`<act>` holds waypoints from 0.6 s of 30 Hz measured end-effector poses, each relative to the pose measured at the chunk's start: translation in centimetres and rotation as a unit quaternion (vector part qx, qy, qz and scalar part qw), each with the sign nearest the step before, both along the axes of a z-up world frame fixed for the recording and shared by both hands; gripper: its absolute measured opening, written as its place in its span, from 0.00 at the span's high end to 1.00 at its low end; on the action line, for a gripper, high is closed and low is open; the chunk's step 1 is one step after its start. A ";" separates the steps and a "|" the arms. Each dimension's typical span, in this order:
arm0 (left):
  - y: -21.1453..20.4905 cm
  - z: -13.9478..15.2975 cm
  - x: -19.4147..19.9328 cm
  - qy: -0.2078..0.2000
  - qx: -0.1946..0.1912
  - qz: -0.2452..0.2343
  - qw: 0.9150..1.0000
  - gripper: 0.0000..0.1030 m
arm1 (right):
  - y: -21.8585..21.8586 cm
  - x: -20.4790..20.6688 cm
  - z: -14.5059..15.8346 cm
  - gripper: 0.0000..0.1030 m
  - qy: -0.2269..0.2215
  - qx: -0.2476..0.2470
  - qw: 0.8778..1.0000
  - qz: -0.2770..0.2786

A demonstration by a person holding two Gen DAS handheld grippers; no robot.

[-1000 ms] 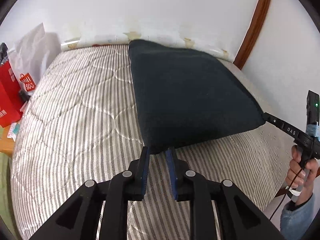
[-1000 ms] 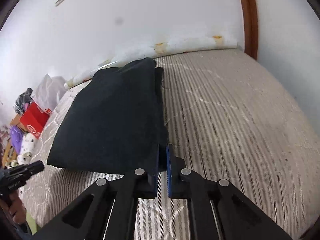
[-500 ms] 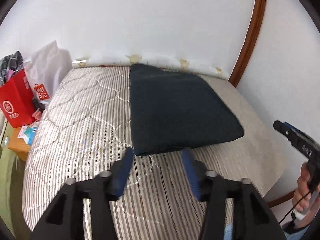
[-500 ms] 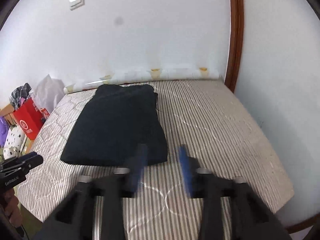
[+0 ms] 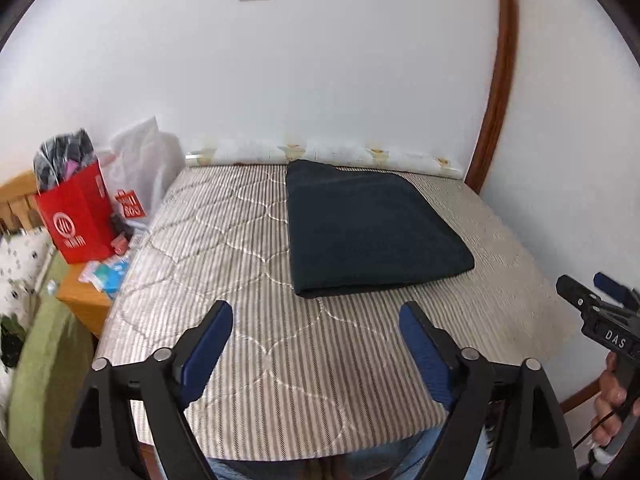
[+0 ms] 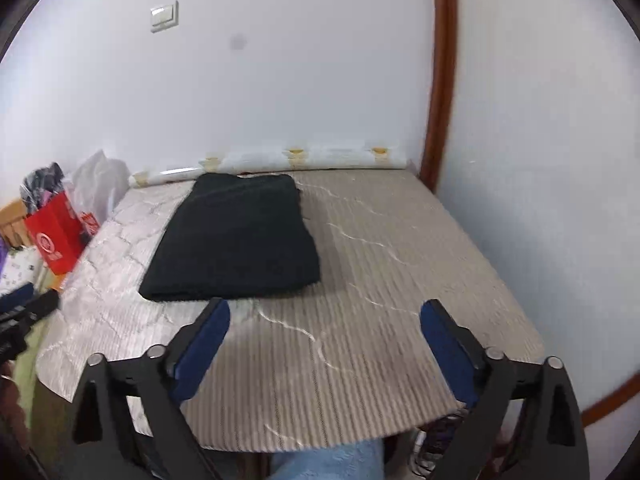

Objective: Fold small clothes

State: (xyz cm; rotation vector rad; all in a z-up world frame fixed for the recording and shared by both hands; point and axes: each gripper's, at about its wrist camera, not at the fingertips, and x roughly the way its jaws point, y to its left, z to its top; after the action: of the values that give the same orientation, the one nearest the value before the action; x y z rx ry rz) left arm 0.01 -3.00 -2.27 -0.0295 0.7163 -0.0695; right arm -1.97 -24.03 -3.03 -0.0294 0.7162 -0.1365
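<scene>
Both grippers now sit back from the dark folded garment, which they pinched before; left gripper and right gripper are opening, empty. Garment lies flat on the mattress.

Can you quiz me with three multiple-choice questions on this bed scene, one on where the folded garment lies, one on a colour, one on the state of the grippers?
1. Where does the folded dark garment lie?
A. On the striped mattress, toward the wall
B. Inside the red paper bag
C. Between the jaws of the left hand-held gripper

2. What colour is the paper bag beside the bed?
A. Green
B. Red
C. Yellow

3. How are the two hand-held grippers?
A. Both clamped on the garment
B. One clamped, one free
C. Both holding nothing

Answers:
1 A: it lies flat on the mattress, its far edge close to the wall.
2 B: the bag is red with a white logo.
3 C: the jaws of the left hand-held gripper and right hand-held gripper are opening, with nothing between them.
</scene>
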 end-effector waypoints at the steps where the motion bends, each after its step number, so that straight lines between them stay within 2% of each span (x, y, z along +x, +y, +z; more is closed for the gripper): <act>1: -0.2 0.1 -0.4 -0.002 0.003 -0.003 1.000 0.17 | -0.1 -0.2 -0.1 0.06 0.003 -0.003 1.000 -0.002; 5: -0.3 0.5 -1.3 -0.020 0.007 0.011 1.000 0.13 | -0.1 -1.2 -0.3 0.00 0.006 -0.014 1.000 -0.004; 13: -0.1 0.8 -2.3 -0.030 0.001 0.019 0.999 0.13 | -0.6 -2.0 -0.6 0.00 0.003 -0.015 1.000 -0.024; 18: -0.4 0.6 -2.5 -0.032 0.012 0.020 0.999 0.13 | -0.1 -2.4 -0.6 0.00 0.004 -0.013 1.000 -0.022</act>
State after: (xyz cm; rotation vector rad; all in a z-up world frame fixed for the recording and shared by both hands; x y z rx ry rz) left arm -2.53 -3.37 -1.63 -0.0176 0.6519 -0.0240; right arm -4.41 -24.12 -3.62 -0.0392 0.7225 -0.1877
